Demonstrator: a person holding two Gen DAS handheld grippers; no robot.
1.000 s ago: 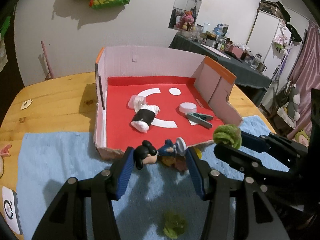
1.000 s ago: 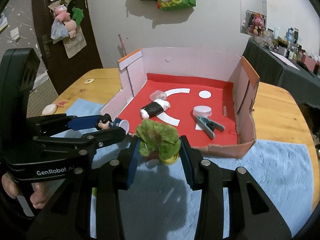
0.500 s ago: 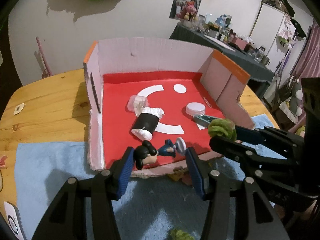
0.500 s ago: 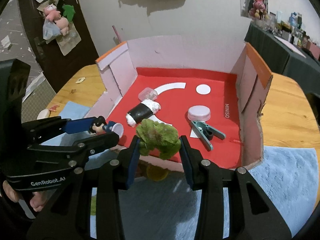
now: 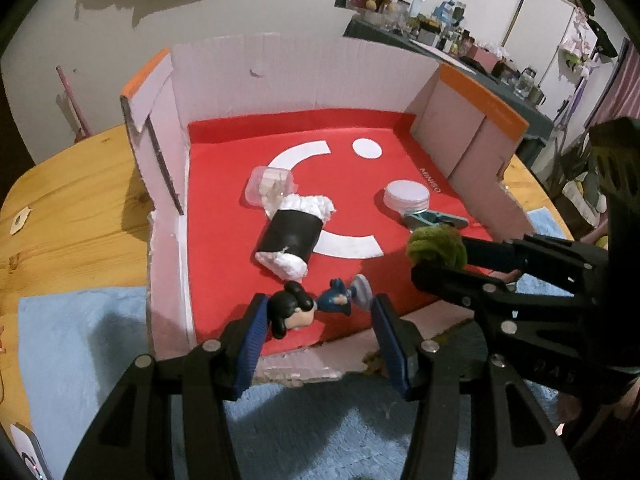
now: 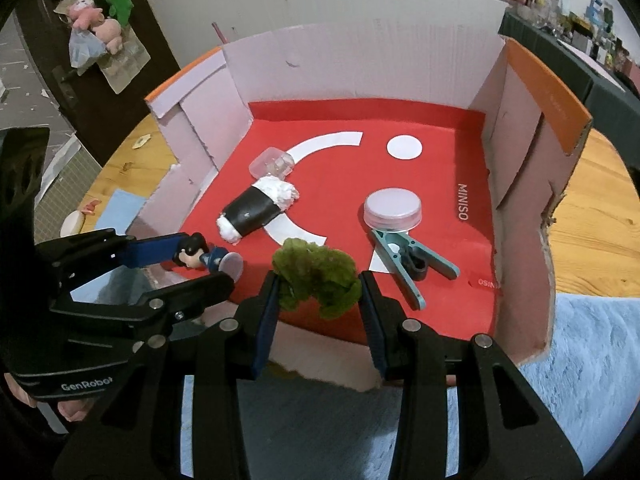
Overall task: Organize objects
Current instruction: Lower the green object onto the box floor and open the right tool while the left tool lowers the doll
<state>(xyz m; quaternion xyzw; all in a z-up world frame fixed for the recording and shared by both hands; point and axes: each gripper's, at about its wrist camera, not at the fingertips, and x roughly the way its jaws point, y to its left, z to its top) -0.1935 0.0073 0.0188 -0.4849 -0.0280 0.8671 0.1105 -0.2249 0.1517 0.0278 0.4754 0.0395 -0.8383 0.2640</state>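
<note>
My left gripper (image 5: 318,312) is shut on a small mouse figurine (image 5: 304,309) and holds it over the front of the red-floored cardboard box (image 5: 304,72). The figurine also shows in the right wrist view (image 6: 202,257). My right gripper (image 6: 316,288) is shut on a green leafy toy (image 6: 318,276), just inside the box's low front edge; the toy shows in the left wrist view (image 5: 436,246) too. In the box lie a black-and-white sushi roll (image 6: 256,210), a clear small container (image 6: 272,162), a round white lid (image 6: 392,208) and a teal clip (image 6: 408,264).
The box (image 6: 532,120) stands on a wooden table (image 5: 72,208) with a blue fluffy cloth (image 5: 80,332) in front. Its side and back walls are tall; the front wall is low and torn. A cluttered dark table (image 5: 460,48) stands behind at the right.
Both grippers have moved forward from above the blue cloth to over the box's front edge, each still holding its object. The box contents have not moved.
</note>
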